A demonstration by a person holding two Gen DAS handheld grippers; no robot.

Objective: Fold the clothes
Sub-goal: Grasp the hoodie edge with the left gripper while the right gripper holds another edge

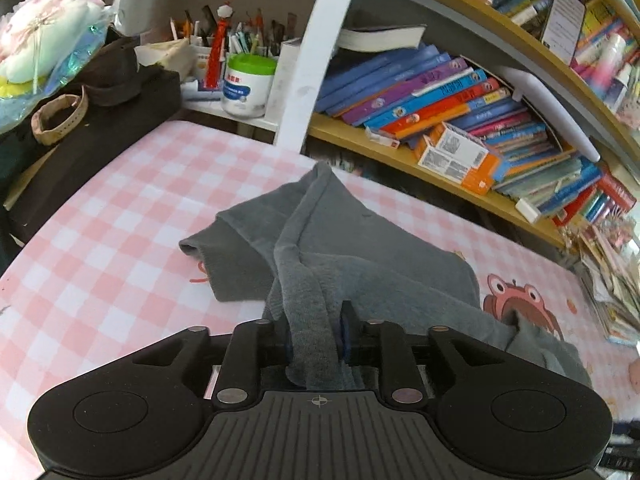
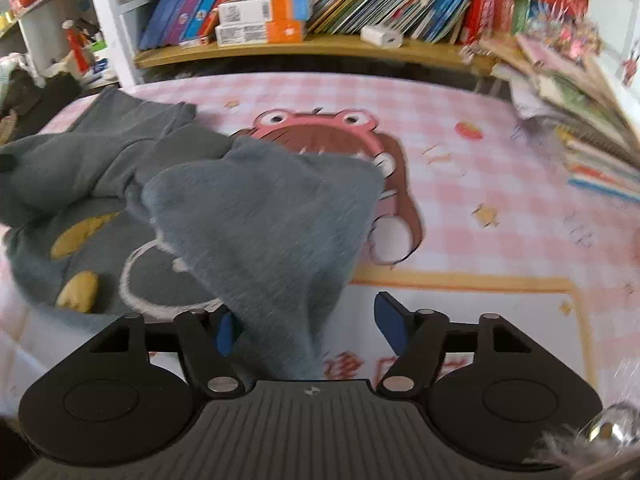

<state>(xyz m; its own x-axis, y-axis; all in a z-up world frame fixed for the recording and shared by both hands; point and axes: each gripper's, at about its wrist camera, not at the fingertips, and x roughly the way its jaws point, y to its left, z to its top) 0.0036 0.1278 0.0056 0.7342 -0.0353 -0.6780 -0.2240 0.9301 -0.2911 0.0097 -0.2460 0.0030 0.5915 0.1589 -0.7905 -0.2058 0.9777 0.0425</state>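
The left gripper [image 1: 316,332] is pinching a band-like edge of the grey garment [image 1: 340,240], its fingers pressed together on the cloth, which is running straight away from them toward the bookshelf [image 1: 440,160]. The right gripper [image 2: 308,328] is standing with its fingers spread wide; a grey flap is draping down between them, but neither blue pad [image 2: 390,322] is pressing on it. The garment is lying crumpled on the pink checked surface [image 1: 100,220], its bulk left of the right gripper, and the yellow print is facing up there. I judge the fold will turn on the left hand, the only one gripping, carrying its edge along that long axis.
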